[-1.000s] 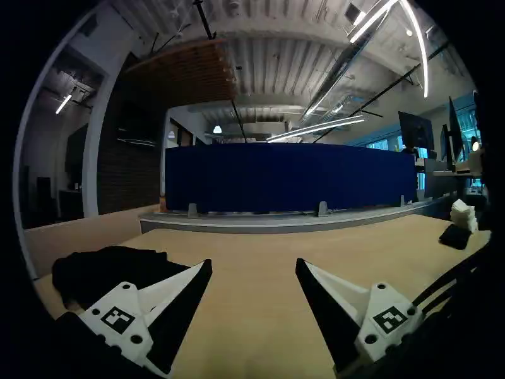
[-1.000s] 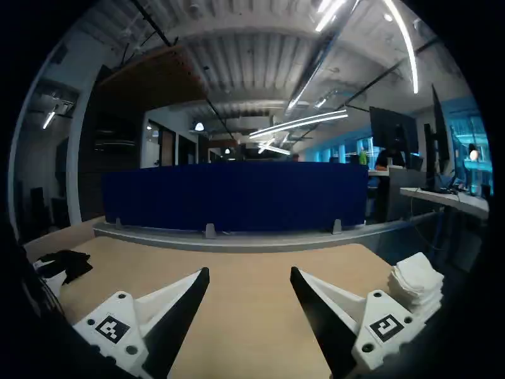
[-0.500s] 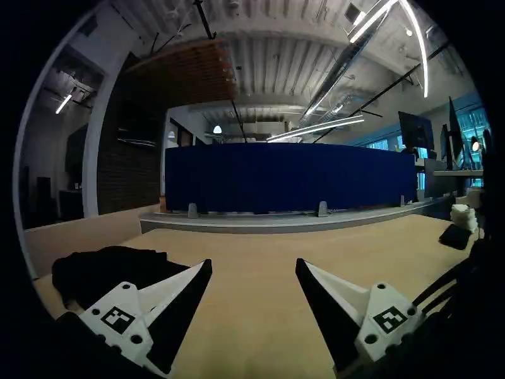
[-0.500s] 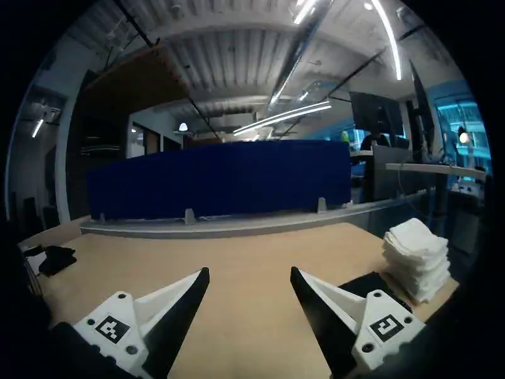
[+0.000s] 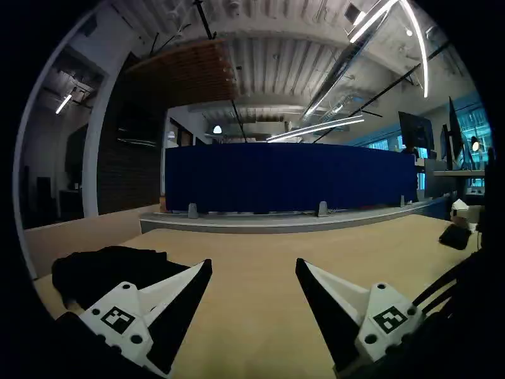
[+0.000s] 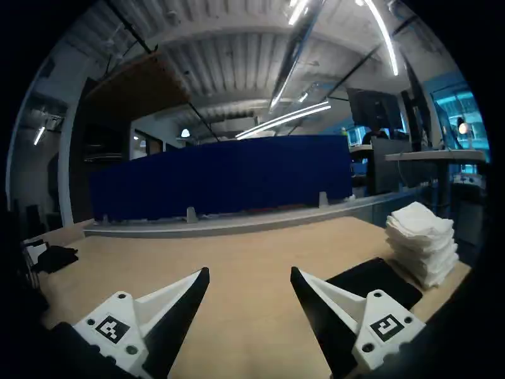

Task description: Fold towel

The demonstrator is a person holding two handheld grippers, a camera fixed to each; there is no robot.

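Note:
A stack of white folded towels (image 6: pixel 424 246) stands at the table's right edge in the right gripper view, with a flat black towel (image 6: pixel 375 282) lying just in front of it. My right gripper (image 6: pixel 249 278) is open above the bare wood, left of the black towel. In the left gripper view, a crumpled black cloth pile (image 5: pixel 110 270) lies at the near left, partly behind the left finger. My left gripper (image 5: pixel 254 268) is open over the table with nothing between its fingers. The flat black towel (image 5: pixel 456 235) and a bit of the white stack (image 5: pixel 466 209) appear far right.
The light wooden table (image 5: pixel 265 252) ends at a grey rail with a dark blue divider panel (image 5: pixel 284 177) behind it. Desks with monitors (image 6: pixel 379 114) stand beyond on the right. A small black cloth (image 6: pixel 55 259) lies at the left edge in the right gripper view.
My right gripper has risen and tilted, bringing the white stack and the flat black towel further into its view. The left gripper has stayed still.

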